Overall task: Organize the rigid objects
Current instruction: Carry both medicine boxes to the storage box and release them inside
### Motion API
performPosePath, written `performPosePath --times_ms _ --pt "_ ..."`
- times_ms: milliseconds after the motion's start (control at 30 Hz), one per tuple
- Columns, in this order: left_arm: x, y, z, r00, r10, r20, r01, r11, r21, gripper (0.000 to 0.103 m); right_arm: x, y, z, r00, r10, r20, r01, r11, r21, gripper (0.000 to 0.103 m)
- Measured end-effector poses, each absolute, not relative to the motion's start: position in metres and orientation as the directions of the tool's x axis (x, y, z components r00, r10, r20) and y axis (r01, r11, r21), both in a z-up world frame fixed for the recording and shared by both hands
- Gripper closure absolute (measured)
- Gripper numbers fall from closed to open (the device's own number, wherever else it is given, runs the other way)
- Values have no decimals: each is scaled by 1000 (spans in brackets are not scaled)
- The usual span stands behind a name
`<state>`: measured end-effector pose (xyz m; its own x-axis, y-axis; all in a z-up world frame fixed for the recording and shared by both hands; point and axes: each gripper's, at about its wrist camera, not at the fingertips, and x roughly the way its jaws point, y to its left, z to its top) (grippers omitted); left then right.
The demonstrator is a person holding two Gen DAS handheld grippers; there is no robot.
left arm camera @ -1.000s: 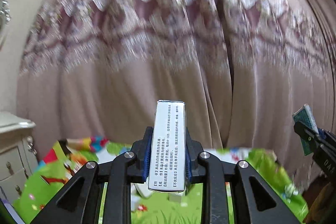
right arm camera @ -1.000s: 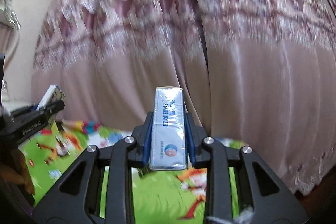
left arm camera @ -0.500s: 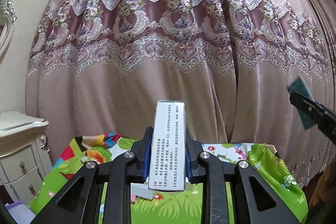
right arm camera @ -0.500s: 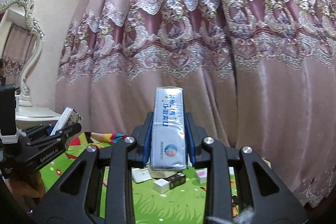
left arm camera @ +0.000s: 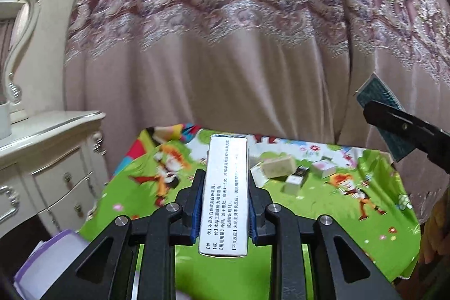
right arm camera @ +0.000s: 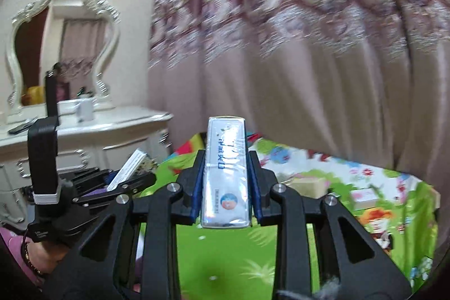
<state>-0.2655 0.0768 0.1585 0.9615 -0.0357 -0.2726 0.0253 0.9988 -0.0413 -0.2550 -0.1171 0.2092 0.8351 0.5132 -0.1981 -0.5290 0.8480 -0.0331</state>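
Two boxes in grip, one per tool. Left tool (left arm camera: 225, 205) pinches a white carton (left arm camera: 226, 193) printed with black text, held lengthwise between the blue pads, sticking out forward past the fingertips. Right tool (right arm camera: 226, 184) pinches a glossy white-and-blue box (right arm camera: 226, 173) the same way, long axis pointing forward.

Ahead of and below both tools: tabletop (left arm camera: 365, 238) under a green cartoon-print cloth. Loose boxes on it, forward-right of the left tool: I count four – a beige one (left arm camera: 278, 166), a small black one (left arm camera: 301, 172), a small white one (left arm camera: 292, 183) just beside the black, a white-pink one (left arm camera: 323, 167) further right. A flat white piece lies under the beige box; can't tell what it is. Right wrist view is blurred, count there unreliable.

Left of the tools: white dresser (left arm camera: 42, 159) with drawers, ornate mirror (right arm camera: 60, 47) on top. Behind the tabletop: pink lace-trimmed curtain (left arm camera: 225, 61). Each tool shows in the other's view, off to the side, well apart. Nothing sits between either tool and the tabletop.

Versus half a second ago: both views tilt down, so more tabletop shows and the loose boxes appear in the left view. Grips unchanged, both cartons sit the same in the pads. Right view has swung left; the dresser and mirror take up more of it.
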Motion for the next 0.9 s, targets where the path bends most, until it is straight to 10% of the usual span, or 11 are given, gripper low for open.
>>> performPosePath --times_ms 900 --pt "-318 229 53 775 215 -594 -362 922 -138 76 -281 77 107 402 697 -594 -905 401 -142 71"
